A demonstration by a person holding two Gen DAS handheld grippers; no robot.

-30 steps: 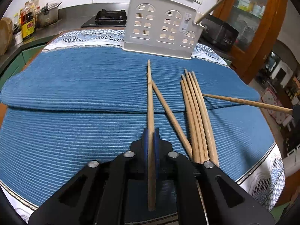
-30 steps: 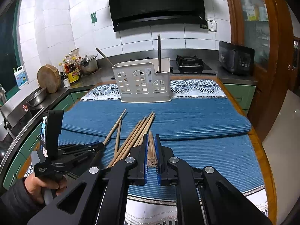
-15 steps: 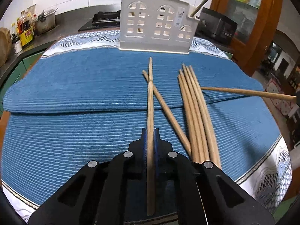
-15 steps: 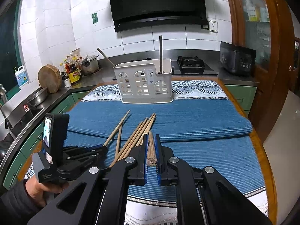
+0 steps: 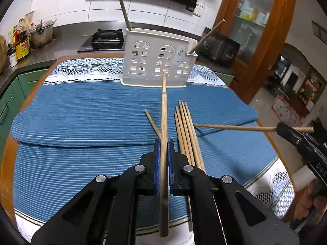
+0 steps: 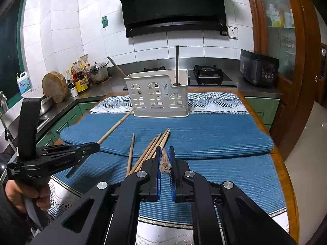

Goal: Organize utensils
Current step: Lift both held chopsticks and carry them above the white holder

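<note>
My left gripper is shut on a wooden chopstick and holds it above the blue mat, its tip pointing at the white utensil caddy. In the right wrist view the left gripper and its chopstick show at the left. My right gripper is shut on another wooden chopstick, seen end-on; it also shows in the left wrist view. Several loose chopsticks lie bundled on the mat, one more beside them. The caddy holds two utensils.
A folded blue mat covers the wooden table, over a patterned cloth. Behind are a gas stove, bottles and a pot on the counter, a black appliance, and a wooden cabinet at the right.
My left gripper has lifted its chopstick off the mat and raised its tip toward the caddy. My right gripper still holds its chopstick in nearly the same place.
</note>
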